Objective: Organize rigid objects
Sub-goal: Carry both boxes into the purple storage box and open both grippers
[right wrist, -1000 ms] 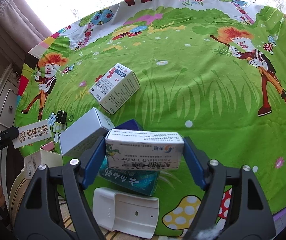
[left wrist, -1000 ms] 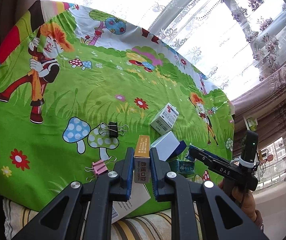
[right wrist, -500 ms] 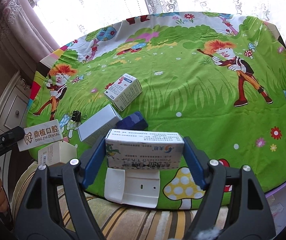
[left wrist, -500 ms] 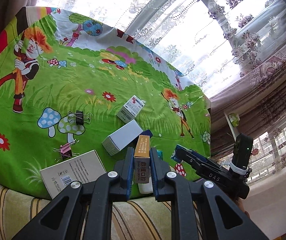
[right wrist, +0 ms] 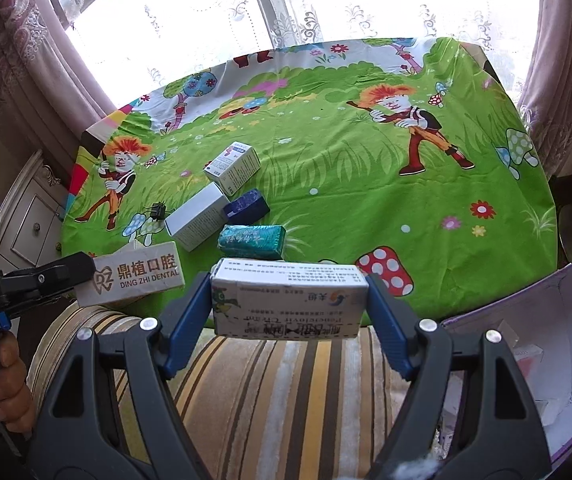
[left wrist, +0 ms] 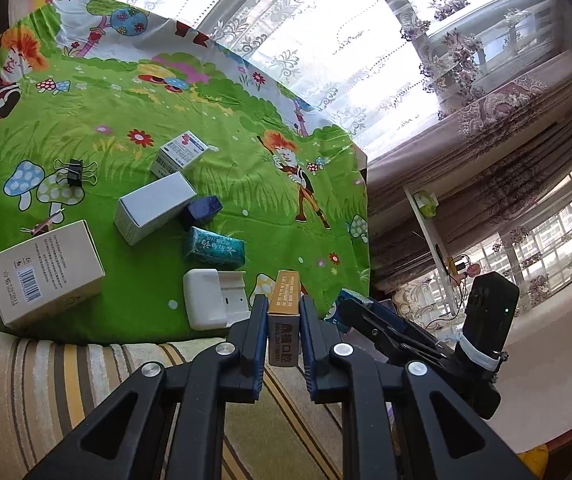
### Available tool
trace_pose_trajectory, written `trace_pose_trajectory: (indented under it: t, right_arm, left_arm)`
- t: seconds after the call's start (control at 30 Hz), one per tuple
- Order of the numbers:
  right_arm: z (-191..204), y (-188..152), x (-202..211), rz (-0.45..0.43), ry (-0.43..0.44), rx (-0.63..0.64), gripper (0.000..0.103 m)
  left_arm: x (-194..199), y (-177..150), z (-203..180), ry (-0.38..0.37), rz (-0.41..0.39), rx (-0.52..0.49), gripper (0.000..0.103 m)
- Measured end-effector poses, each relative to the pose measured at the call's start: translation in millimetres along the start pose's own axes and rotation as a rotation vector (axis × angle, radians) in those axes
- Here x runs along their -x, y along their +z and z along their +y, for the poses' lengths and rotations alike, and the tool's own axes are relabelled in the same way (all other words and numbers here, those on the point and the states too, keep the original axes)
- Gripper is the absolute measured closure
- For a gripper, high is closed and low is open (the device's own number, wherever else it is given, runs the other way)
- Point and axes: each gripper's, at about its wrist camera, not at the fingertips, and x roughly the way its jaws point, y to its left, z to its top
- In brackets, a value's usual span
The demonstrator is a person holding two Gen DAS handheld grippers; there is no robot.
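Left wrist view: the left tool (left wrist: pixel 283 322) clamps a narrow dental box (left wrist: pixel 284 316) above the tabletop's (left wrist: pixel 214 128) near edge and striped cushion (left wrist: pixel 46 380). Right wrist view: the right tool (right wrist: pixel 287 312) grips a white medicine box (right wrist: pixel 289 300) lengthwise over that cushion, beside an open purple box (right wrist: pixel 533 344).

Hidden under the white medicine box (right wrist: pixel 289 299): the near edge of the teal packet (right wrist: pixel 252 240). Cut by the frame edge: purple bin (right wrist: pixel 541 344), contents blurred. Barely visible behind the large white carton (left wrist: pixel 44 268): pink binder clip (left wrist: pixel 42 227). Print on the small blue-and-white box (left wrist: pixel 180 154) too small to read.
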Motion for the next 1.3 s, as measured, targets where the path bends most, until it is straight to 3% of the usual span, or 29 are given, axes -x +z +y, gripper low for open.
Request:
trace_pose_trajectory:
  t: [0.3, 0.57, 0.8, 1.07, 1.17, 1.23, 1.3]
  right_arm:
    - [-42.3, -24.3, 60.0, -0.061, -0.058, -0.074, 0.024]
    - [-82.5, -52.1, 97.5, -0.095, -0.167, -0.124, 0.024]
    - [-115.8, -71.0, 110.1, -0.088, -0.241, -0.176, 0.024]
    - [-136.4, -82.4, 111.5, -0.063, -0.268, -0.208, 0.024]
    - [-138.1, -84.9, 110.9, -0.055, -0.262, -0.211, 0.024]
    - [-139.0, -86.8, 109.3, -0.045, -0.253, -0.212, 0.024]
    - [-139.6, -88.2, 106.2, -0.028, -0.247, -0.209, 0.024]
  left_arm:
    - [-26.4, -36.9, -43.3, -0.083, 0.098, -0.056, 0.087]
    - [-50.0, -58.7, -69.8, -0.132, 0.172, -0.093, 0.087]
    - [-75.9, -74.3, -92.0, -0.131, 0.235, -0.138, 0.087]
    - [-102.7, -85.8, -110.9, -0.086, 0.289, -0.19, 0.086]
    - [-109.5, -86.1, -111.4, -0.075, 0.307, -0.182, 0.079]
    - [-109.9, -85.9, -110.6, -0.067, 0.305, -0.18, 0.063]
    - [-109.3, -85.9, -109.8, -0.068, 0.301, -0.178, 0.056]
